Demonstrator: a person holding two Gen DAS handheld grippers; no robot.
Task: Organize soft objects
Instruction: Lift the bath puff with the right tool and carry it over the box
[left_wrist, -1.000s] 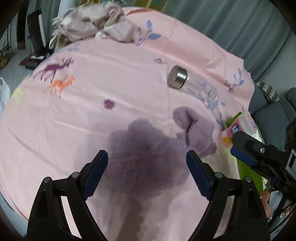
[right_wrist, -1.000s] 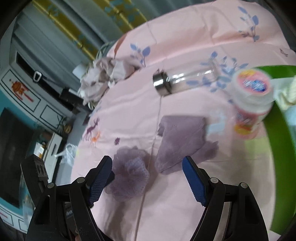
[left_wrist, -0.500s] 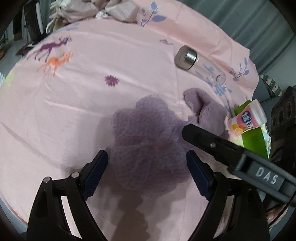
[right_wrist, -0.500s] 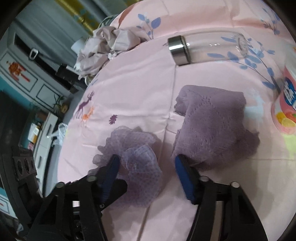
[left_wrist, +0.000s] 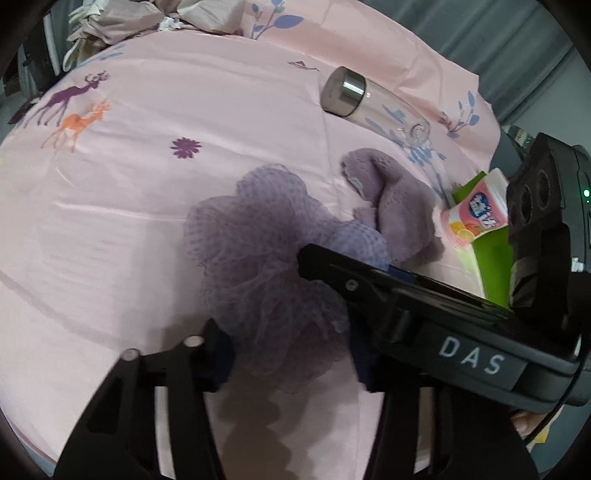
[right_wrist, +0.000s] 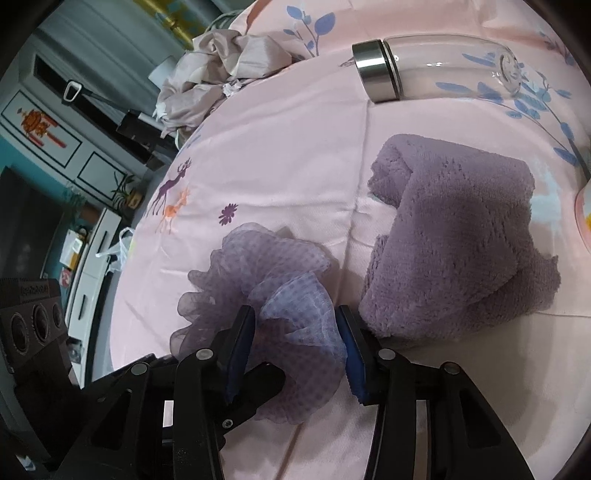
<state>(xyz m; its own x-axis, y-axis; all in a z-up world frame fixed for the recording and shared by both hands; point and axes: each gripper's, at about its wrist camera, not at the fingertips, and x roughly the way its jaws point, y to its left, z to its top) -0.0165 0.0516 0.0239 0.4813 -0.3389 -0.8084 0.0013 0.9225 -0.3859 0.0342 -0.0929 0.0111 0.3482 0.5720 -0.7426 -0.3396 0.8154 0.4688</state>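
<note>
Between the left fingers (left_wrist: 284, 345) sits the puffy purple mesh ball (left_wrist: 266, 243), low on the pink sheet (left_wrist: 147, 221) of the bed. These fingers have just been closing, and now they pinch the near frills of the ball from both sides. The grip looks soft, since the mesh squashes easily. My guess is that a good hold needs the fingers to bite deep into the bunch, not just the loose edge, or a frill may slip out.

Right of the left fingers, the right fingers (right_wrist: 295, 347) reach across and pinch another fold of the same ball (right_wrist: 266, 280). They too have just been closing, with mesh between the blue pads (right_wrist: 242, 343). Both hands hold one ball, so they should lift together and slowly. If one pulls harder, the ball could stretch or tear open.

Just right of the right fingers lies the folded purple towel (right_wrist: 454, 243), very near the ball but not held. Keep the fingers from catching it, or it will drag along.

Far beyond the fingers rests a clear bottle (right_wrist: 443, 70) with a metal cap, on its side. To the far right in the left view stand a pink tub (left_wrist: 474, 214) and a green bin (left_wrist: 491, 258), which may be where soft things go.
</note>
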